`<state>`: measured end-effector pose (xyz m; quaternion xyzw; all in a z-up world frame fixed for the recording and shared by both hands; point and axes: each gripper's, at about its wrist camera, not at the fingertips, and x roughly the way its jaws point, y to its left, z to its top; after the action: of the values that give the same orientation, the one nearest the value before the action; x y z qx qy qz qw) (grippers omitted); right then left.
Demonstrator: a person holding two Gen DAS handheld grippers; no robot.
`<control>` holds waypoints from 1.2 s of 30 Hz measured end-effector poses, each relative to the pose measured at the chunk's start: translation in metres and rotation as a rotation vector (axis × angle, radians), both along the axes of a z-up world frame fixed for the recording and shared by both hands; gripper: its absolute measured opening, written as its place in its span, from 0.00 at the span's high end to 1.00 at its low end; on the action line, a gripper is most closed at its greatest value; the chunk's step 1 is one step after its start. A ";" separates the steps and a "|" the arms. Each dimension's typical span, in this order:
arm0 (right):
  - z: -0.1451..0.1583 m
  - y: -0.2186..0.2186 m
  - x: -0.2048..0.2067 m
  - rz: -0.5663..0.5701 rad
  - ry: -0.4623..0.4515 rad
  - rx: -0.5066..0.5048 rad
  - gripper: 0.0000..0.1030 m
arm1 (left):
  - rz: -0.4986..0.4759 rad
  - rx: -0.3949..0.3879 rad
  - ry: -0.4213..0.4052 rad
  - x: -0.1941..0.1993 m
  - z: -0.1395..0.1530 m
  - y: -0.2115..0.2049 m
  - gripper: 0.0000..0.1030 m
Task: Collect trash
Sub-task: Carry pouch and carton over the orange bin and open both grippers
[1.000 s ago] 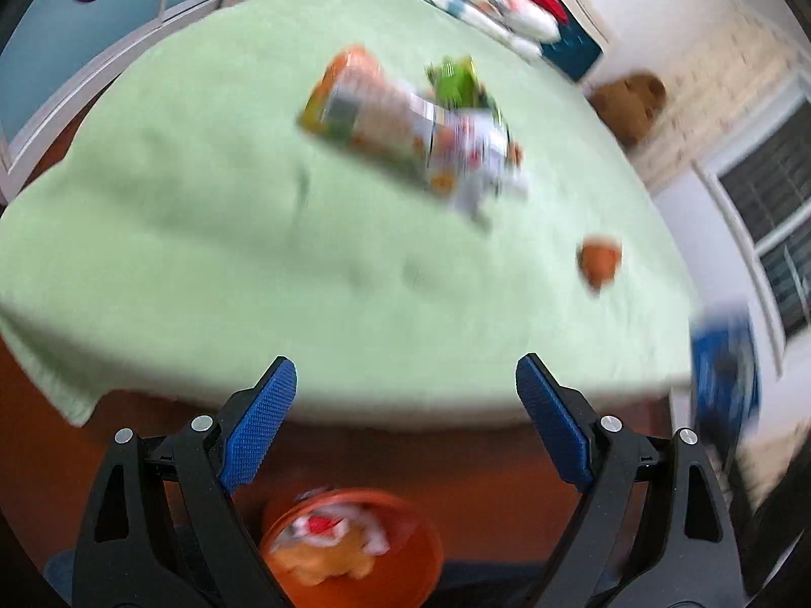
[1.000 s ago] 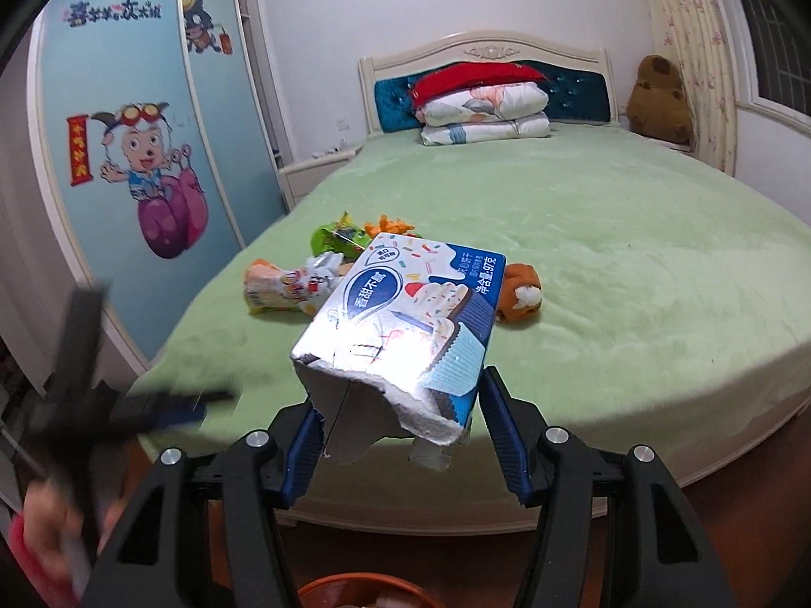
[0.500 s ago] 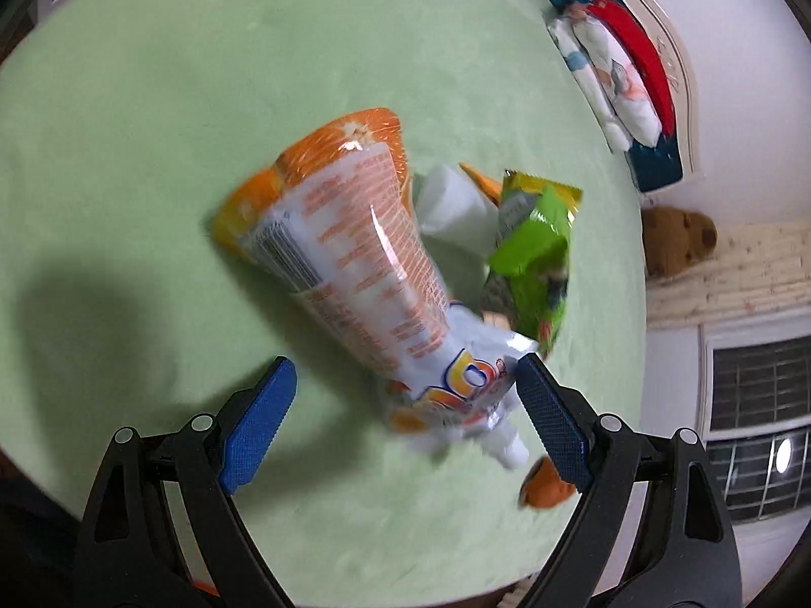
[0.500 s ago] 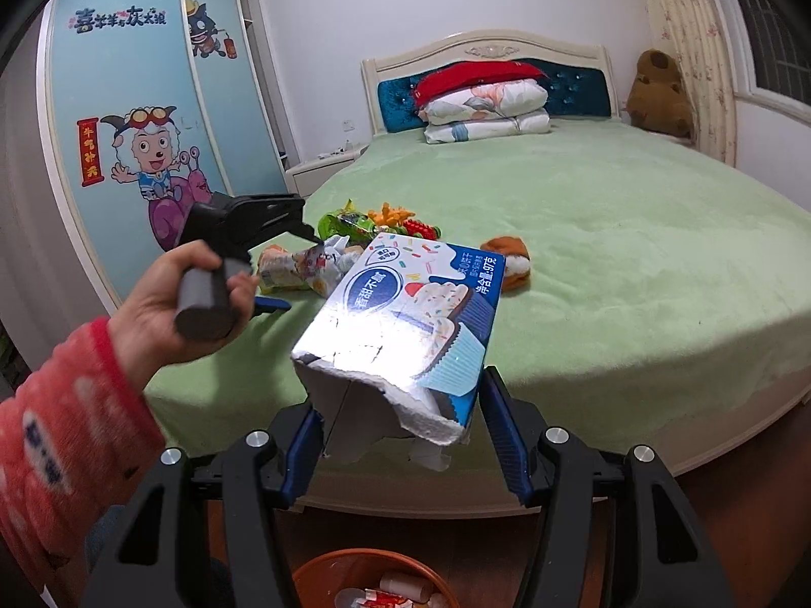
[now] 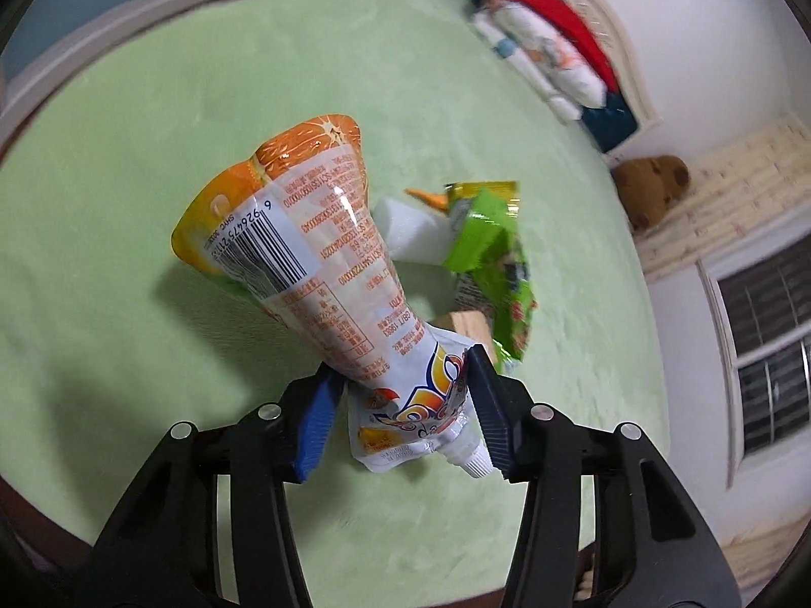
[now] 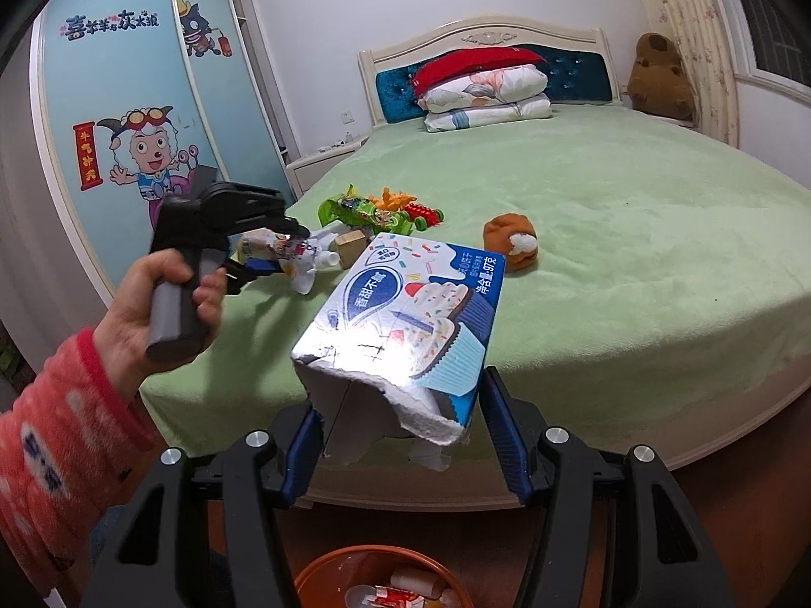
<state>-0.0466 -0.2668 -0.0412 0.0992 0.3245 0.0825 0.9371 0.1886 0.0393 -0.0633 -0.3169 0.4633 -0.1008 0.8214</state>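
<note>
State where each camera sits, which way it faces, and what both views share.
Left wrist: sits on the left tongs, looking down along them at the green bed; both fingers squeeze the orange drink pouch.
Right wrist: sits on the right tongs, facing the headboard; they clamp the blue snack box, and the left hand shows.
Shared: pouch, bed, green wrapper, teddy bear.
</note>
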 end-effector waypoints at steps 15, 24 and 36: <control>0.003 0.022 -0.010 0.056 0.004 -0.037 0.44 | -0.274 0.220 -0.203 -0.132 0.033 0.007 0.53; -0.021 0.033 -0.031 0.119 0.117 -0.106 0.44 | -0.471 0.247 -0.110 -0.215 -0.018 -0.005 0.53; -0.123 0.035 -0.053 0.154 0.517 -0.035 0.44 | -0.622 0.313 0.201 -0.253 -0.139 -0.039 0.53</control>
<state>-0.0998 -0.2316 -0.1644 0.0755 0.5608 0.1199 0.8157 -0.0643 0.0001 -0.2026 -0.0396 0.6256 -0.2420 0.7405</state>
